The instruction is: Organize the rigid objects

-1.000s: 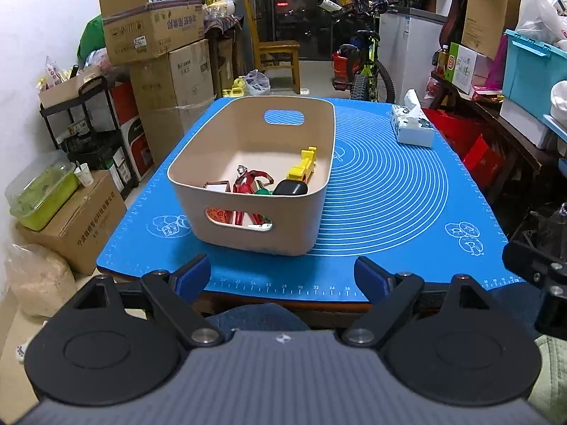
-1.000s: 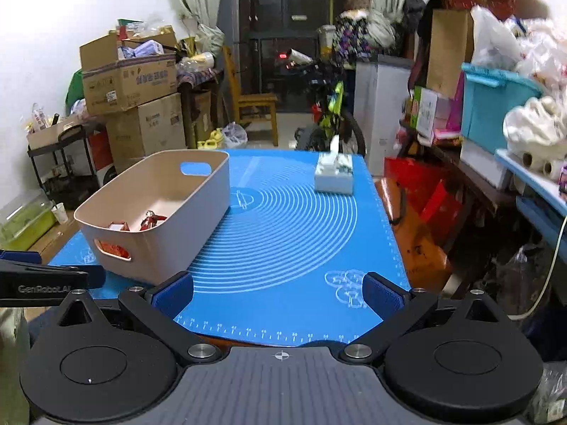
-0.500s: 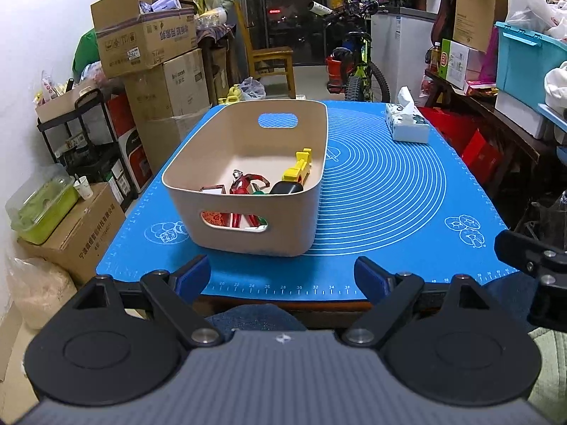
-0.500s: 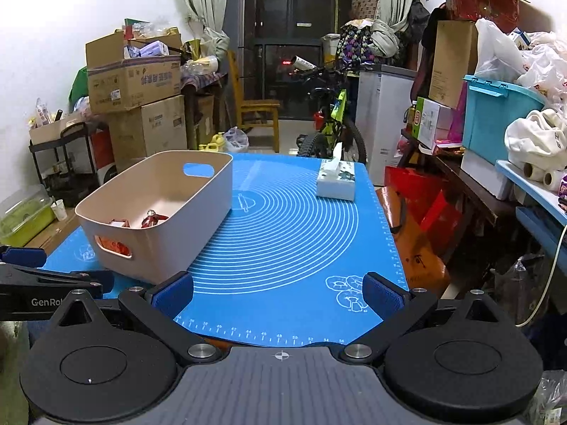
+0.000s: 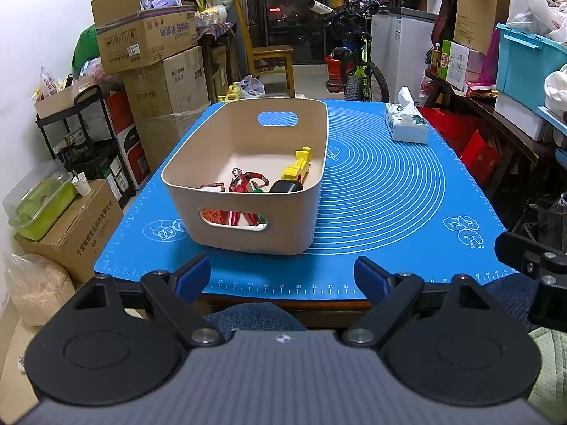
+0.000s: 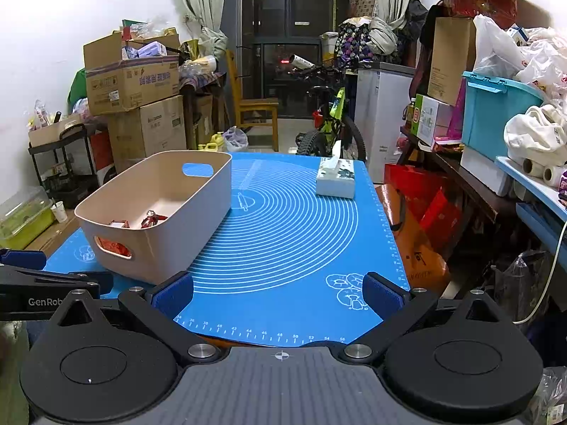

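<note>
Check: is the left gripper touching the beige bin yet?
Apart. In the left wrist view the left gripper is open and empty at the table's near edge, and a strip of blue mat shows between its fingertips and the beige bin.

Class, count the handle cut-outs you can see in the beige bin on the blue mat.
2: one in the beige bin's near wall, one in its far wall.
</note>
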A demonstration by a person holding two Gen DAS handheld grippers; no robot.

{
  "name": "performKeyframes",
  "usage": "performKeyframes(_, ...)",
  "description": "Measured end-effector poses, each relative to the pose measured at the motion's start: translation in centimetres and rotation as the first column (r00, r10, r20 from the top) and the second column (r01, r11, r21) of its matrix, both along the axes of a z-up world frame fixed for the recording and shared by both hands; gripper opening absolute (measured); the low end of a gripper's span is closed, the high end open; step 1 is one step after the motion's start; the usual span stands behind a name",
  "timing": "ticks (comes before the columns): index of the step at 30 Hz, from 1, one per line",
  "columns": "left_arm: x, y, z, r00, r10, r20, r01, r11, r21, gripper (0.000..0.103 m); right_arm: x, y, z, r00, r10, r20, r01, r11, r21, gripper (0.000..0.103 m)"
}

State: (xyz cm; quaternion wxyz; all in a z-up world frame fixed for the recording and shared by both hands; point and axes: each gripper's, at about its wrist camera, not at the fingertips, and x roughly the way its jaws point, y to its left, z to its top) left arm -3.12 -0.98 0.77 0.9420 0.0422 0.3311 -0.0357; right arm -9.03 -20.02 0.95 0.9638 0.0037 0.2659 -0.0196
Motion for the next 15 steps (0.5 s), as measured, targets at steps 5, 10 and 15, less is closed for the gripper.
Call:
performKeyframes(5,0.05,0.14,-0.04,1.0,0.001,-0.002,-0.001,1.0,0.001,0.088,-0.01,0.03,-0.01,1.0,0.0,0.0,0.0,1.0,0.001,0.101)
performKeyframes(10,0.05,0.13,-0.06,1.0,0.0,-0.002,0.0,1.0,0.003,0.088,-0.01,0.06,-0.04,1.0,0.0,0.0,0.0,1.0,0.0,0.101)
performKeyframes(15,0.06,0.14,-0.04,1.0,0.001,-0.003,-0.001,1.0,0.002,0.088,-0.01,0.05,0.0,1.0,0.0,0.0,0.0,1.0,-0.001,0.101)
